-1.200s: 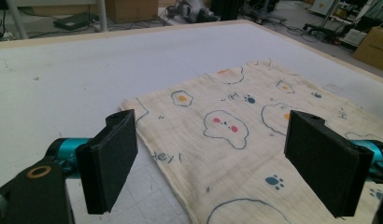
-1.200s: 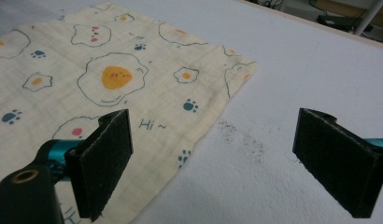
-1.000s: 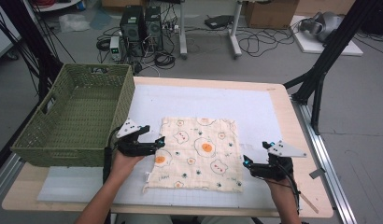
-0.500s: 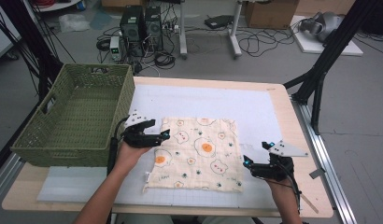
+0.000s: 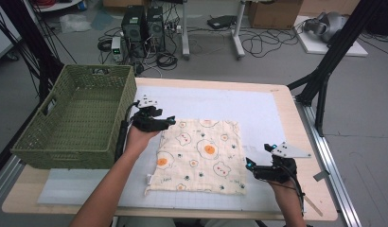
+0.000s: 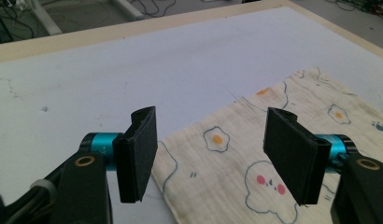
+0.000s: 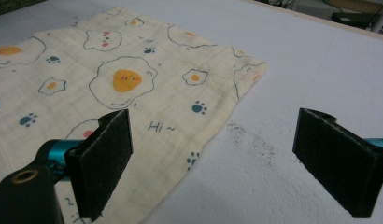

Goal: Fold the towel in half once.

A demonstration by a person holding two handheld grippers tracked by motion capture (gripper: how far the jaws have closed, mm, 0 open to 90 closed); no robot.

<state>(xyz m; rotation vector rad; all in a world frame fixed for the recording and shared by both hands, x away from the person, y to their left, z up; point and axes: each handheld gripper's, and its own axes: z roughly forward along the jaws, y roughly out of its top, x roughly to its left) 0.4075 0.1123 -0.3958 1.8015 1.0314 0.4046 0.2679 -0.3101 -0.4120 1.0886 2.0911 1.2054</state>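
Landmark: cream square muslin cloth printed with fried eggs, paw prints and small faces, lying flat on the white gridded mat that covers the pale wooden table.

Cloth, high view: all four edges show; it sits near the middle of the mat, towards the person's side, with a small white tag at its near left corner.

Left gripper: at the cloth's far left corner, held in a hand whose forearm crosses the mat beside the cloth's left edge. Its jaws stand apart and grasp nothing.

Left gripper view: the two black padded jaws frame that corner of the cloth; the left jaw is over bare mat just off the cloth's edge, the right jaw over the cloth. Whether the pads touch the surface cannot be told.

Right gripper: just beside the cloth's right edge, near its near right corner, with a grey three-cornered plate on top. Its jaws are released, wide apart, with nothing between them.

Right gripper view: the left jaw is above the cloth, the right jaw above bare mat. This view alone makes the printed "Hi ~" legible and shows dark specks on the mat just off the cloth's edge.

Green woven plastic basket: high view, well to the left of the cloth, partly off the mat, just beside the left forearm.

Floor beyond the table: high view, computer towers and tangled cables.
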